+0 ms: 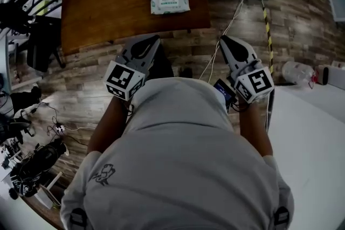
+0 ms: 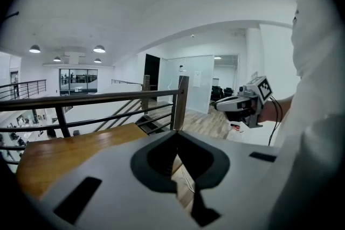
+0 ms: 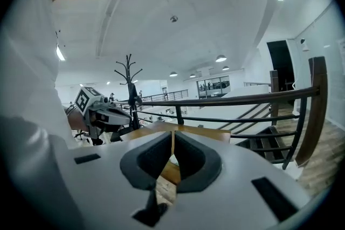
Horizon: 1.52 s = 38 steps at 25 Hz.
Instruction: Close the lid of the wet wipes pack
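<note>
The wet wipes pack [image 1: 170,2] lies flat on the brown wooden surface [image 1: 108,2], near its right end and a little in from the edge closest to the person. It is white with a green label facing up. From the head view the pack is too small to tell whether its lid is up or down.

Both grippers hang over the plank floor [image 1: 188,54], short of the surface and well apart from the pack. The left gripper [image 1: 155,39] points towards the surface's near edge, below and left of the pack. The right gripper [image 1: 223,39] points past the surface's right corner. Neither touches anything.

In the left gripper view the dark fingers [image 2: 153,161] meet at their tips in a thin line, with nothing between them – only floor and a strip of the surface show through the hollow behind. In the right gripper view the fingers [image 3: 143,161] are likewise pressed together and empty.

The person's pale shirt [image 1: 178,159] fills the lower half of the head view, a forearm running out to each gripper. A white cable [image 1: 232,19] trails across the floor by the right gripper. A clear plastic bottle [image 1: 298,71] lies further right, beside a white sheet. Beyond the surface stands a railing [image 2: 108,97] – dark metal with a wooden top rail.
</note>
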### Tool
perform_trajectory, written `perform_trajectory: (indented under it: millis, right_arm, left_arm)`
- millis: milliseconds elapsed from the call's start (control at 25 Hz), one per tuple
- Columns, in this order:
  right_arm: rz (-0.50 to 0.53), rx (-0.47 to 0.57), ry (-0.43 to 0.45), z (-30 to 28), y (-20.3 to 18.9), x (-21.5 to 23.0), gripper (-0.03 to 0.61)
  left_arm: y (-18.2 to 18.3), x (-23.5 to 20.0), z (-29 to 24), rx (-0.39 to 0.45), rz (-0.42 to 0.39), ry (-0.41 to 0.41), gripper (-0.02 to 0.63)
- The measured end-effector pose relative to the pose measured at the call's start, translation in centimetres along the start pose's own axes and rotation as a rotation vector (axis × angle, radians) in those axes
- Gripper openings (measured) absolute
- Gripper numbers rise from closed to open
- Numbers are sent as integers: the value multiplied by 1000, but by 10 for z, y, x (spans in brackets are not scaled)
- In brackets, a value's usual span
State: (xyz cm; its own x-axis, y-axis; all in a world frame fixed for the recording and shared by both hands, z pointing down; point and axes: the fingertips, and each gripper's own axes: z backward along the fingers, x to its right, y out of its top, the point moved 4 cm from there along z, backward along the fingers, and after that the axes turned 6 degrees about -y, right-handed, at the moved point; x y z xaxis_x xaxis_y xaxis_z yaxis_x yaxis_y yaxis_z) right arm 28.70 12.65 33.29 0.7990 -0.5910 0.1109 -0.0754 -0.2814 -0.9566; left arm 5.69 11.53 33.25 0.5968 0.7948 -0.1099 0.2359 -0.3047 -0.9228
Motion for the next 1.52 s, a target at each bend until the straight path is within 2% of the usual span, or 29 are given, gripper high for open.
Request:
perform_trajectory:
  millis: [240, 520, 1080, 1520]
  right_arm:
    - [3, 6, 26, 14, -7, -23, 40]
    - [40, 25, 11, 17, 4, -66, 40]
    - [54, 42, -81, 28, 9, -200, 40]
    - [42, 36, -152, 46, -15, -307, 40]
  left_arm:
    - [-4, 20, 27, 15, -4, 27, 12]
    - [-2, 25, 65, 41, -39, -9, 12]
    - [-36, 15, 195, 89, -65, -78, 12]
    - [-75, 16, 285, 119, -96, -133, 12]
